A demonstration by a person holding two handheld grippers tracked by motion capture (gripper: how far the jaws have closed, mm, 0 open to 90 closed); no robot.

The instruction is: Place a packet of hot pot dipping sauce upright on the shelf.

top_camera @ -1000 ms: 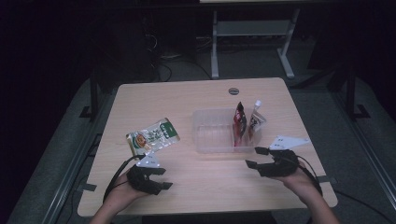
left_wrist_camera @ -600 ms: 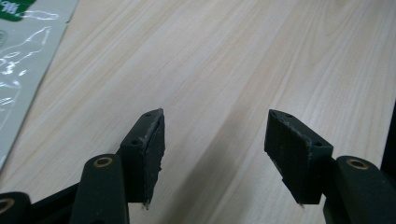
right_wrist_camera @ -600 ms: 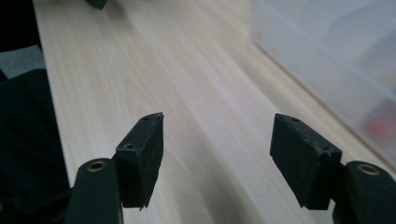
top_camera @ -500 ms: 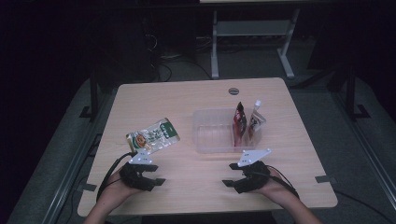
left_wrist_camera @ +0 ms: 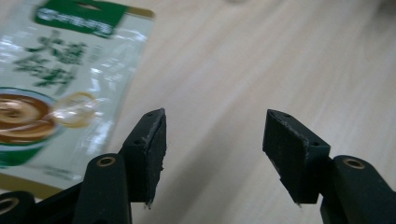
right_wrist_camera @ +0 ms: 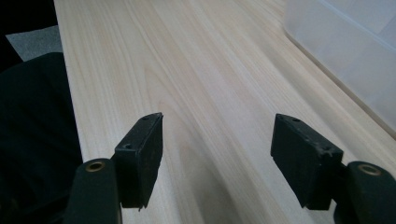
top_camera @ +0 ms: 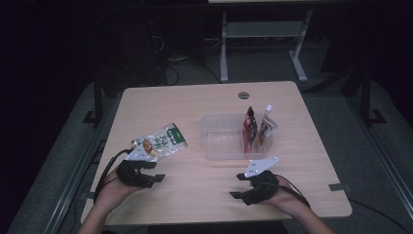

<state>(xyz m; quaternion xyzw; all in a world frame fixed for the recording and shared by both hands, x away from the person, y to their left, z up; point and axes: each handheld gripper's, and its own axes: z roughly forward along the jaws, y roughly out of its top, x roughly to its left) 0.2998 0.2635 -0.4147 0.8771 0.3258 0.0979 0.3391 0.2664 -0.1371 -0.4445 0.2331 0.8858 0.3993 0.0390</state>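
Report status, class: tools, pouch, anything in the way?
Left tool open, empty, beside green pouch. Right tool open, empty, near bin. Pouch flat on table, nothing blocking it.

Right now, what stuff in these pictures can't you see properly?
- Green snack packet: left gripper view, cut off by the left and top edges; print blurred.
- Same packet, high view: its near end is hidden behind the left hand-held gripper.
- Two pouches standing in the clear bin: high view, labels too small to read.
- Clear bin, right gripper view: cut off by the right edge, contents hidden.
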